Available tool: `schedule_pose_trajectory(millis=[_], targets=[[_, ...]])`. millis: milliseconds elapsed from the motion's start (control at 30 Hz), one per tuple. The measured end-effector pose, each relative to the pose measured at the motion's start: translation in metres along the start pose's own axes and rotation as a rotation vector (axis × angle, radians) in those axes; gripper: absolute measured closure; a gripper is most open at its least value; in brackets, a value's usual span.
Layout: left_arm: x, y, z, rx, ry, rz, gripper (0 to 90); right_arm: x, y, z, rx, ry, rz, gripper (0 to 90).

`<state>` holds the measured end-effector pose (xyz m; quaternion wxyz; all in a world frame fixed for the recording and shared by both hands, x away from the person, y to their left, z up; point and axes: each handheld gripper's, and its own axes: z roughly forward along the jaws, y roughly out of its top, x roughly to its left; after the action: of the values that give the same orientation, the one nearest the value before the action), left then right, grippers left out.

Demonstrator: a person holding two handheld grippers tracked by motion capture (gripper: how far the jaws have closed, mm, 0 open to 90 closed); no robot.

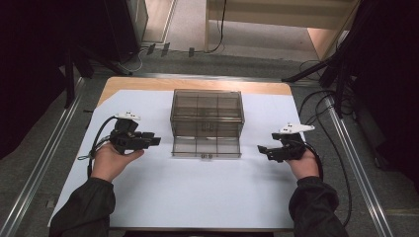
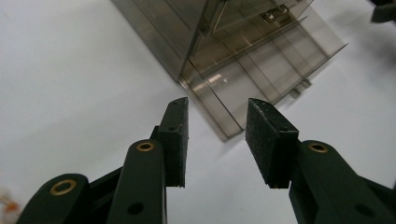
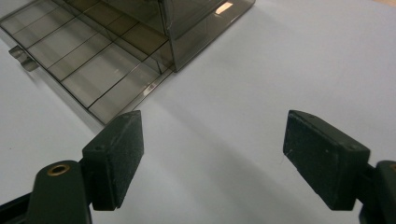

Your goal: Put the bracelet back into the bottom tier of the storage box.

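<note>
A smoky transparent plastic organizer box [image 1: 207, 113] stands in the middle of the white table cover, with a divided drawer [image 1: 206, 147] pulled out toward me. The drawer [image 2: 261, 70] looks empty, as does the same drawer [image 3: 93, 60] seen from the other side. My left gripper [image 1: 153, 139] hovers left of the drawer, its jaws open and empty [image 2: 217, 140]. My right gripper [image 1: 262, 149] is right of the drawer, jaws wide open with nothing between them [image 3: 212, 158].
The white cover [image 1: 197, 192] lies over a wooden table [image 1: 148, 83]. Metal rails [image 1: 44, 158] run along both sides. Cables [image 1: 336, 148] trail at the right. Dark stands and curtains flank the table.
</note>
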<state>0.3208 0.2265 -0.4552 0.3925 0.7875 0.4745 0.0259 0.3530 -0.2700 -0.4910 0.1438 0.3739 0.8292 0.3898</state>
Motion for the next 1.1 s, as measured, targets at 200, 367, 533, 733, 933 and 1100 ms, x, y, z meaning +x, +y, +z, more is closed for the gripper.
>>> schedule_pose_trajectory(millis=[200, 367, 533, 733, 933, 1100], targets=[[0.0013, -0.0012, -0.0016, 0.0, -0.033, 0.044, 54.4, 0.0002, -0.0019, -0.0001, 0.024, -0.01, -0.011, 21.1], [0.0012, 0.0007, -0.0002, 0.028, -0.015, 0.084, 42.6, 0.0031, -0.0018, 0.0018, 0.031, 0.0, -0.022, 20.8], [0.0032, 0.0031, 0.0, 0.02, -0.018, 0.074, 37.1, 0.006, -0.0005, 0.0062, 0.027, 0.007, -0.042, 20.5], [0.0044, 0.0034, 0.002, 0.055, -0.008, 0.063, 31.6, 0.0037, 0.0022, 0.007, 0.016, 0.015, -0.031, 20.5], [0.0029, 0.0016, 0.0034, 0.093, -0.007, 0.052, 29.2, 0.0026, 0.0054, 0.0067, 0.006, 0.017, -0.024, 20.6], [-0.0029, 0.0026, 0.0037, 0.099, -0.01, 0.057, 24.5, 0.0003, 0.0067, 0.0046, -0.016, 0.026, -0.002, 20.7]])
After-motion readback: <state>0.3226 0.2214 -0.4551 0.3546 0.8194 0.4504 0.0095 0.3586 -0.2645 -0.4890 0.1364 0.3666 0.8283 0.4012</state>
